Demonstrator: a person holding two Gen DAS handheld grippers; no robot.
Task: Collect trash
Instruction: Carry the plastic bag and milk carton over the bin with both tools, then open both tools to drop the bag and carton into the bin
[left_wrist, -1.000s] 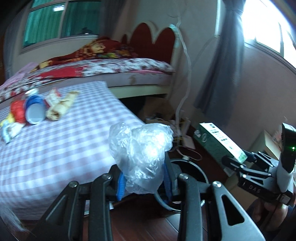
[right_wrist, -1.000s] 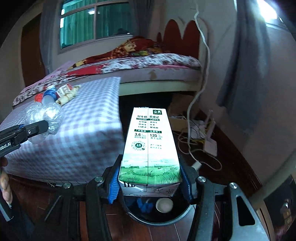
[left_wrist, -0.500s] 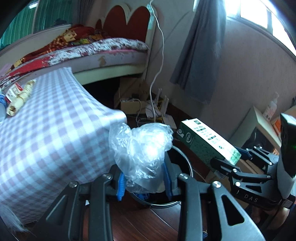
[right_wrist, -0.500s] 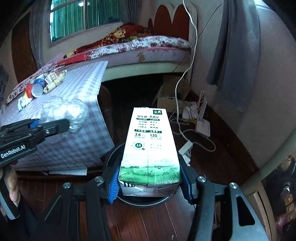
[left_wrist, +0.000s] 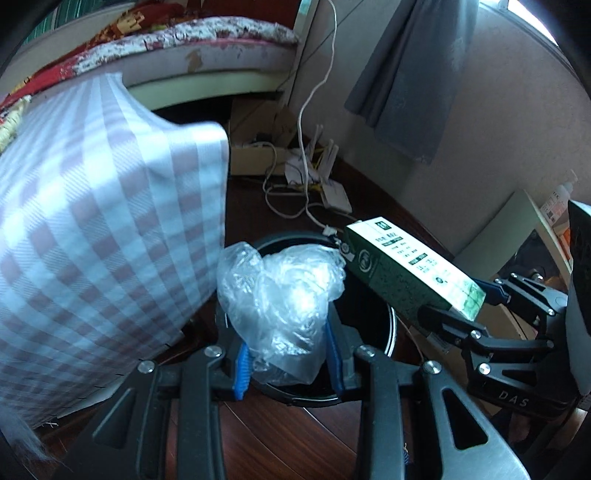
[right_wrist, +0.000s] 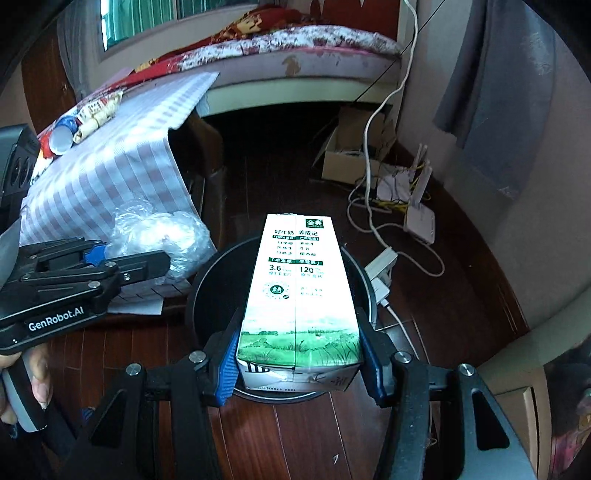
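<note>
Your left gripper (left_wrist: 288, 354) is clamped on a crumpled clear plastic bag (left_wrist: 280, 295), its blue-padded fingers (left_wrist: 242, 369) pressing the bag from both sides. You are holding the bag above the near rim of the round black trash bin (left_wrist: 388, 325) that stands on the dark wooden floor (left_wrist: 280, 435). Your right gripper (right_wrist: 299, 369) is closed on the base of a green-and-white milk carton (right_wrist: 299, 291), and the carton lies lengthwise over the bin's mouth (right_wrist: 207, 295), its far end reaching toward the bin's back rim. In the left wrist view the carton (left_wrist: 410, 269) sits just to the right of the bag, above the bin's right side, with the two nearly touching at the carton's far end.

To the left of the bin stands the desk (right_wrist: 122, 162), draped in a purple-and-white checked cloth that hangs down beside it. More litter lies at the desk's far end: a blue-rimmed cup (right_wrist: 64, 134) on its side and a snack wrapper (right_wrist: 98, 110) beside it. Beyond the bin, white cables (right_wrist: 373, 206), a white router (right_wrist: 419, 218) and an open cardboard box (right_wrist: 347, 158) lie on the floor, with the bed (right_wrist: 295, 51) behind them.
</note>
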